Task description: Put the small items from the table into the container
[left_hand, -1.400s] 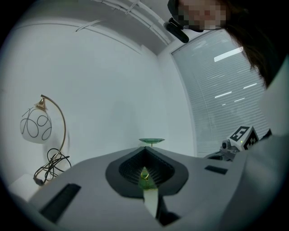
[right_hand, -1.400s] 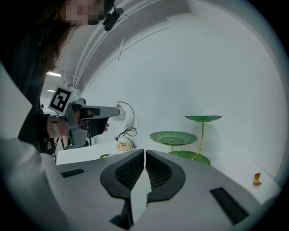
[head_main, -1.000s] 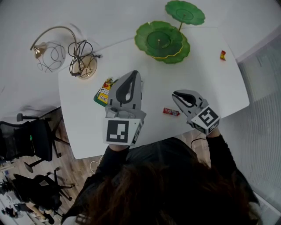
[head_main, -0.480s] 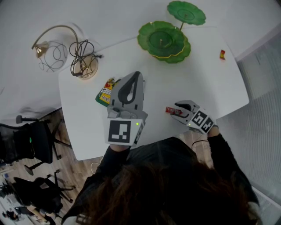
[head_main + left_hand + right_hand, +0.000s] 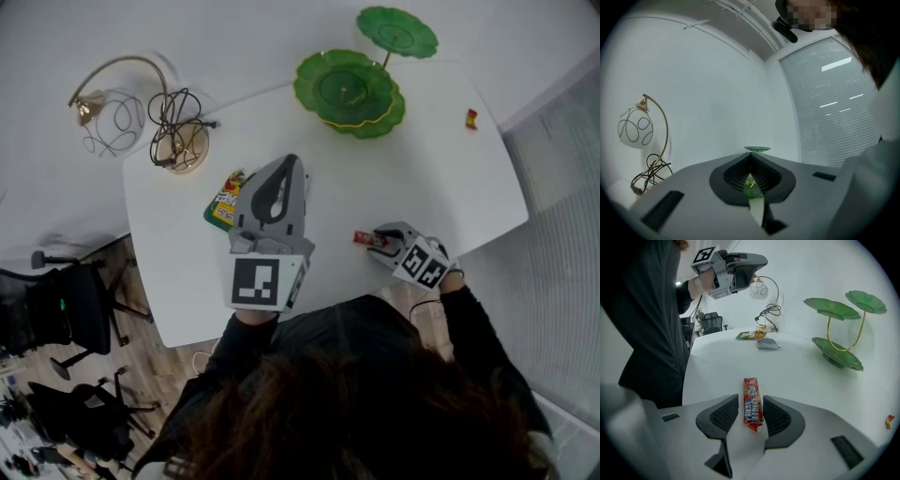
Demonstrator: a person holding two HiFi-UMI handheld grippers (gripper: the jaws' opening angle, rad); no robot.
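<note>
Head view, from left to right: a lamp [image 5: 94, 105] and a coil of cable [image 5: 173, 120] sit at the far left corner of the white bench [image 5: 450, 187]. A green and yellow packet [image 5: 225, 199] lies just left of the left hand-held gripper [image 5: 289, 161]. That one hangs level above the bench with its jaws together and nothing between them, and it takes no part in this step.

Right of it, near the near edge, a red candy bar [image 5: 364, 238] lies flat, and the right hand-held gripper [image 5: 381, 236] tilts down over it. Its jaws are closing, narrowly apart, with the candy bar lying lengthwise between the pads. The pads do not yet seem to press on it. The green leaf-shaped container [image 5: 349, 92] stands well apart at the far side, and a small red sweet [image 5: 472, 118] lies near the far right edge.

To pick well, I judge the tips should stay low against the bench, so the pads meet the thin wrapper's long edges and do not ride over it. Only the bar's near end sits between the pads, so the squeeze should finish squarely before any lift, or the bar may swing or slip. A straight lift, then a carry to the far container, looks safest.
</note>
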